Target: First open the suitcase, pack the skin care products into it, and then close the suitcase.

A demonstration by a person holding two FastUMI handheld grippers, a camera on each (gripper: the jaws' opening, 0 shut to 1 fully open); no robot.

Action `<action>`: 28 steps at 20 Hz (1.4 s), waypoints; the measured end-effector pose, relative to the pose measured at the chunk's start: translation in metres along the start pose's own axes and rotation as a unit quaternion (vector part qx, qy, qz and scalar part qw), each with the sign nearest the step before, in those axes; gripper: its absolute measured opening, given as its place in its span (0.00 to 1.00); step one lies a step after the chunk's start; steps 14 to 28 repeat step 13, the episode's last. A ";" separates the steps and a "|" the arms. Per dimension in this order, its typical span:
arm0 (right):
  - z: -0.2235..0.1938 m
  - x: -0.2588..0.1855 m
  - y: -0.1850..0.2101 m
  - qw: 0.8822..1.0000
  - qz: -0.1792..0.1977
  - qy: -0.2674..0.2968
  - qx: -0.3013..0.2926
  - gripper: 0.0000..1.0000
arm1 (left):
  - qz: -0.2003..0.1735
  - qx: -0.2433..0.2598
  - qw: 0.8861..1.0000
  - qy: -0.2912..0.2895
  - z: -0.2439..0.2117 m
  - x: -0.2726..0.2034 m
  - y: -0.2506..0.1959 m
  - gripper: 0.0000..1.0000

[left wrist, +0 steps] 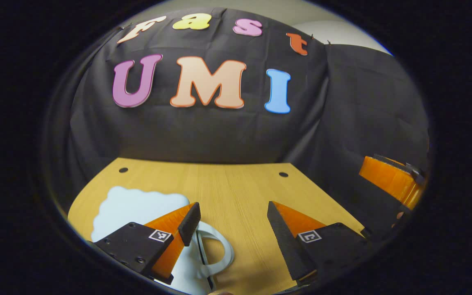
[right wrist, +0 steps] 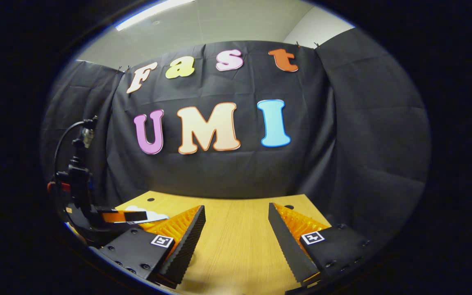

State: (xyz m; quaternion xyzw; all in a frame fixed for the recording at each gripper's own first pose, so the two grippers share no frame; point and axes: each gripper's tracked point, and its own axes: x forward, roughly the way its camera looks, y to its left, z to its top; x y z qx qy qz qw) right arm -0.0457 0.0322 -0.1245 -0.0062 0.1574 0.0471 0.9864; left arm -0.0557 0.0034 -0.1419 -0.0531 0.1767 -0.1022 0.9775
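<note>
Honestly we're barely started — both grippers' jaws spread and empty over the table (right wrist: 236, 246), pale suitcase (left wrist: 137, 207) apparently unopened, nothing packed.

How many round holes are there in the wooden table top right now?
2. In the left gripper view, one hole sits near the back left corner of the table, the other hole near the back right. More may be hidden.

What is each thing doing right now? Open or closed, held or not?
left gripper: open, holding nothing.
right gripper: open, holding nothing, above the table.
white suitcase: lying flat on the table, looks closed, not gripped.
suitcase handle: free, beside the left gripper's finger.
wooden table: bare in the middle.
</note>
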 end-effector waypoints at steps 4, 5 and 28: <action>0.026 0.002 0.001 0.999 0.004 -0.034 0.001 0.95 | 0.006 0.008 0.999 -0.053 0.046 -0.011 -0.002 0.95; 0.030 0.003 0.002 0.999 0.005 -0.039 0.000 0.96 | 0.007 0.008 0.998 -0.061 0.054 -0.013 -0.002 0.95; 0.058 0.004 0.015 0.997 0.014 -0.079 -0.001 0.96 | 0.018 0.025 0.996 -0.090 0.076 -0.025 0.003 0.95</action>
